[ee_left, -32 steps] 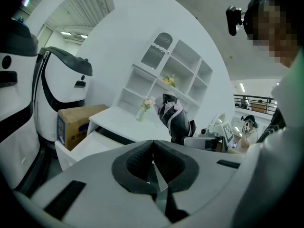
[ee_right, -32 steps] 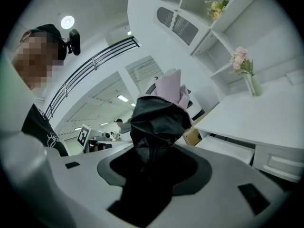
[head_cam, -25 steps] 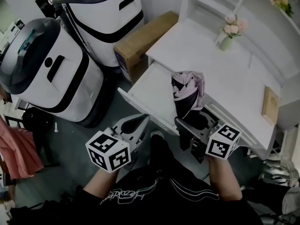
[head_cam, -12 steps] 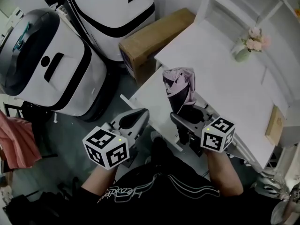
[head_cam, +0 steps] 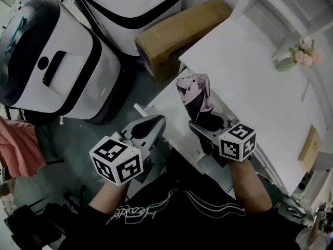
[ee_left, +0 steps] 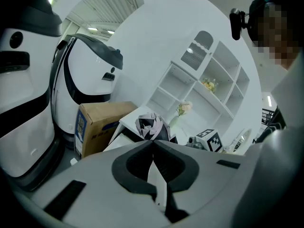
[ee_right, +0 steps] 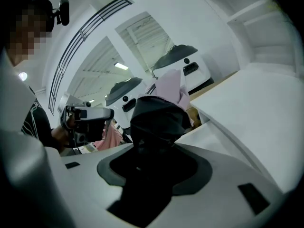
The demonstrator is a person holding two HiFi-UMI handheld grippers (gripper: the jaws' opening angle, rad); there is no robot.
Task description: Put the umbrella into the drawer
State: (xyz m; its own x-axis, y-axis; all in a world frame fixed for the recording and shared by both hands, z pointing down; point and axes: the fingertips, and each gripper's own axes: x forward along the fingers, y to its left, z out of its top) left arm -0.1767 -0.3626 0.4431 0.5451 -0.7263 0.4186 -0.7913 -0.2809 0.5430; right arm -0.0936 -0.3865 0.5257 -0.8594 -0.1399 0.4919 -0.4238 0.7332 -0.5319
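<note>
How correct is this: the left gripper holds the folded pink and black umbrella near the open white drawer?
Wrong in one respect: the right gripper, not the left gripper, holds the folded pink and black umbrella. The right gripper view shows its jaws closed on the umbrella's dark end. It is indeed near the open white drawer.

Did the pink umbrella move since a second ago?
Yes. The umbrella, clamped in the right gripper, has shifted left in the head view. Its top now sits closer to the cardboard box than it did before.
</note>
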